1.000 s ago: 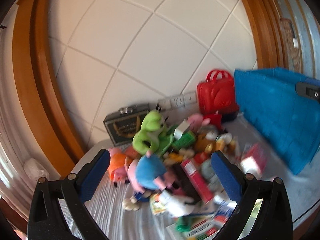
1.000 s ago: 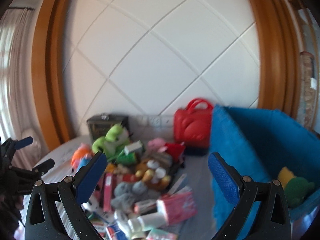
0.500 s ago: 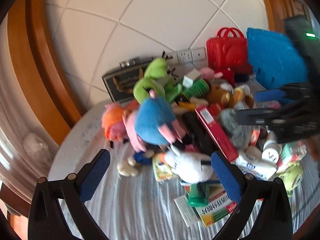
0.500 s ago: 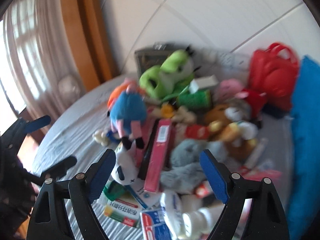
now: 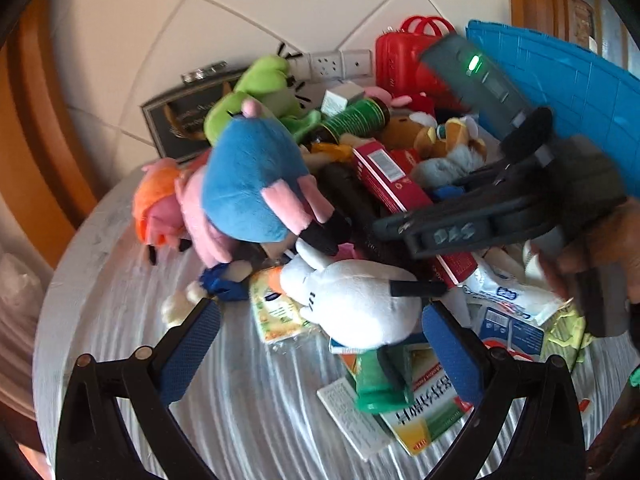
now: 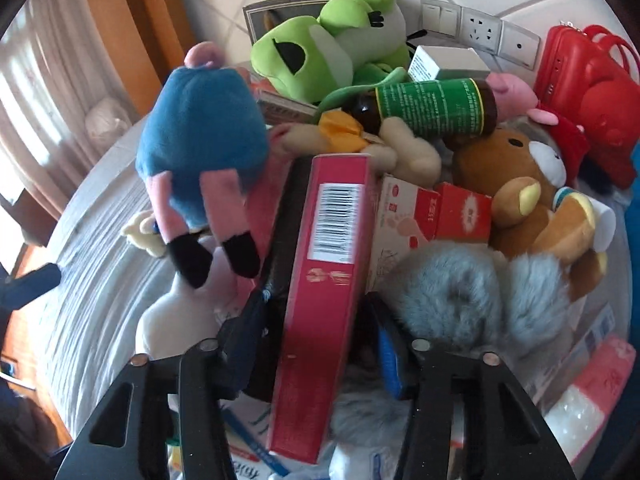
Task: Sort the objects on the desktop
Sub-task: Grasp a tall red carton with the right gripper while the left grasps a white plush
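Round table (image 5: 120,320), cloth-covered, carrying a mixed heap of toys, boxes and bottles that runs from its centre to its far edge, where a blue bin (image 5: 568,92) stands at the far right. Both wrist views now look steeply down into the heap, whereas a second ago they showed mostly the wall behind it. Blue-and-pink plush (image 6: 200,152) lies on the left flank of the heap; green plush (image 6: 332,44) crowns its far side, beside a green-labelled bottle (image 6: 432,108); brown bear (image 6: 532,204) and grey fluffy toy (image 6: 460,296) occupy the right flank. Long red box (image 6: 324,300) rests on its narrow edge near the heap's centre, bar code upward. Right gripper (image 6: 320,344) straddles the near end of this box; its jaws have just been closing from fully spread, and the pads now sit against, or just beside, the box's two faces, though firm contact cannot be confirmed. Left gripper (image 5: 316,340) hangs with jaws spread, empty, above a white plush (image 5: 352,300) at the near side of the heap. The red box appears to be the item selected for sorting: the grasp is forming, the lift not yet begun.
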